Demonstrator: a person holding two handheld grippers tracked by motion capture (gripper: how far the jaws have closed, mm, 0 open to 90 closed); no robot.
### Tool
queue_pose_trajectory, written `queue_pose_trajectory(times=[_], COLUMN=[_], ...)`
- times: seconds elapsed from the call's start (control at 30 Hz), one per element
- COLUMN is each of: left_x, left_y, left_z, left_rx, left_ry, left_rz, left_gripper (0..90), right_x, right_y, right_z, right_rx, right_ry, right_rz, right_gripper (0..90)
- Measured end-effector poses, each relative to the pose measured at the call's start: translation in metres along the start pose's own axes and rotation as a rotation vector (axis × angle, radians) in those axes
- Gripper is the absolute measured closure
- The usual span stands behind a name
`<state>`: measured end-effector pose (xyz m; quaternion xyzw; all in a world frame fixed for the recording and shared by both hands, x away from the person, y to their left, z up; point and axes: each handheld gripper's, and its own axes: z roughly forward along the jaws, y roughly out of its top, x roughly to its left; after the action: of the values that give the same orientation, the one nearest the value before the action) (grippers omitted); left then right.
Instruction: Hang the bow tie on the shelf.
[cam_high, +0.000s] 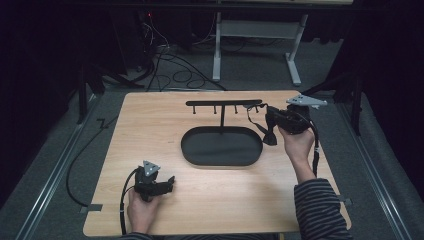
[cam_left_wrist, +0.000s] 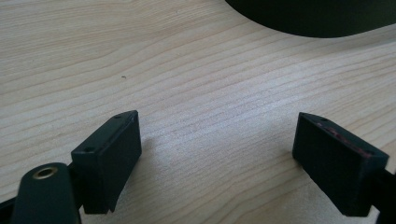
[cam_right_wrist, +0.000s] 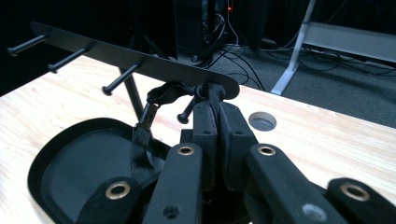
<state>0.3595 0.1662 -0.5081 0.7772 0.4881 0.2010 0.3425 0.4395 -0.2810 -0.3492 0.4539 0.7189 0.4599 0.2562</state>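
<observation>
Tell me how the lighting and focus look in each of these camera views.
High view: the wooden table is evenly lit, surroundings nearly black, slightly soft. Left gripper view: bright wood grain sharp, the left gripper casts soft shadows. Right gripper view: the right gripper, shut on a black strap, is blurred up close; dark background.

no text, label or number is readable anywhere.

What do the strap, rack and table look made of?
Strap: likely woven fabric webbing, matte black, limp, with a small buckle. Rack: probably painted metal, thin flat bar with a dull sheen and pegs. Table: light wood or wood-look laminate, with visible grain.
</observation>
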Motion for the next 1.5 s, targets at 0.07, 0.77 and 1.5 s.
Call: queue_pose_trajectory(times=[0.07, 0.77, 1.5], left_x=[0.0, 0.0, 0.0], left_y=[0.0, 0.0, 0.0], left_z=[0.0, 0.0, 0.0], left_rx=[0.0, 0.0, 0.0], left_ry=[0.0, 0.0, 0.0], left_rz=[-0.001, 0.0, 0.0], left_gripper=[16.0, 16.0, 16.0], right_x=[-0.002, -0.002, -0.006], right_y=[-0.001, -0.007, -0.018], right_z=[0.003, 0.023, 0.033], right_rx=[0.004, 0.066, 0.125], right_ry=[-0.005, -0.012, 0.013], right_rz=[0.008, 0.013, 0.052], right_gripper=[87.6, 86.4, 75.8])
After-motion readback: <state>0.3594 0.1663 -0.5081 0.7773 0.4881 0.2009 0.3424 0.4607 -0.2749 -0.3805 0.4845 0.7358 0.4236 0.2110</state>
